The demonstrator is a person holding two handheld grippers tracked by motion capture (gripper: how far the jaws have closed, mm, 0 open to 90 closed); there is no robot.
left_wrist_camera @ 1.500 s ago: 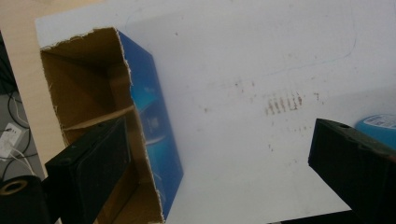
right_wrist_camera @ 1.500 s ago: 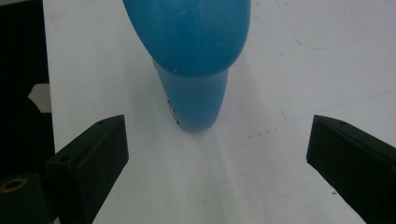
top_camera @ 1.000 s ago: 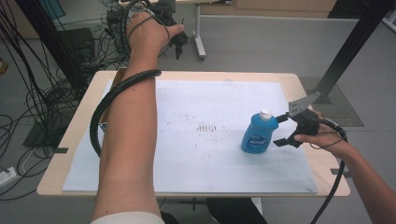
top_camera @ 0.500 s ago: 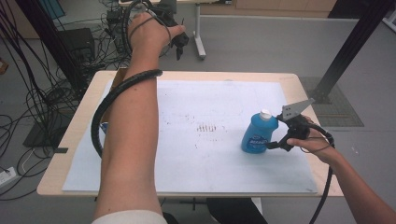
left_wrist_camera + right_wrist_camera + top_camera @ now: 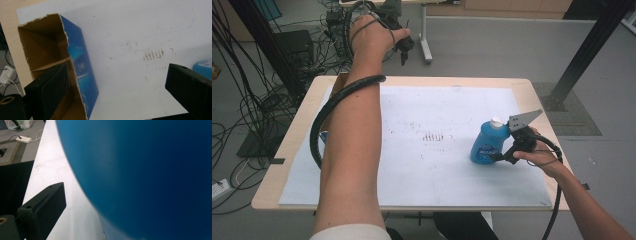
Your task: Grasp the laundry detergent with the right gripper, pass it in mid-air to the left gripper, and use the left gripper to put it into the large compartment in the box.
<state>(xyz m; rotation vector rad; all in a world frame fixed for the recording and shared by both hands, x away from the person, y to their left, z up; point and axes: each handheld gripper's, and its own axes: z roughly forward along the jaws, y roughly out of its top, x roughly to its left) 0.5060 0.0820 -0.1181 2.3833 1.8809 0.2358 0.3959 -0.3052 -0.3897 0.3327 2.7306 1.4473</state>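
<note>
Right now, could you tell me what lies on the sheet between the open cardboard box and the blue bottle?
Nothing stands there: between the cardboard box and the blue bottle the white sheet is bare except for faint brown marks, seen in the left gripper view.

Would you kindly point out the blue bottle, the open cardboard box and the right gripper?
blue bottle point(image 5: 486, 144): high view, on its label side.
cardboard box point(image 5: 81, 65): left gripper view, on its blue printed outer wall.
right gripper point(image 5: 501, 156): high view, at its jaw tips beside the bottle.

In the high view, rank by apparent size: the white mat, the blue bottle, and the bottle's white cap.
1. white mat
2. blue bottle
3. white cap
The gaps are plain; no two look alike.
</note>
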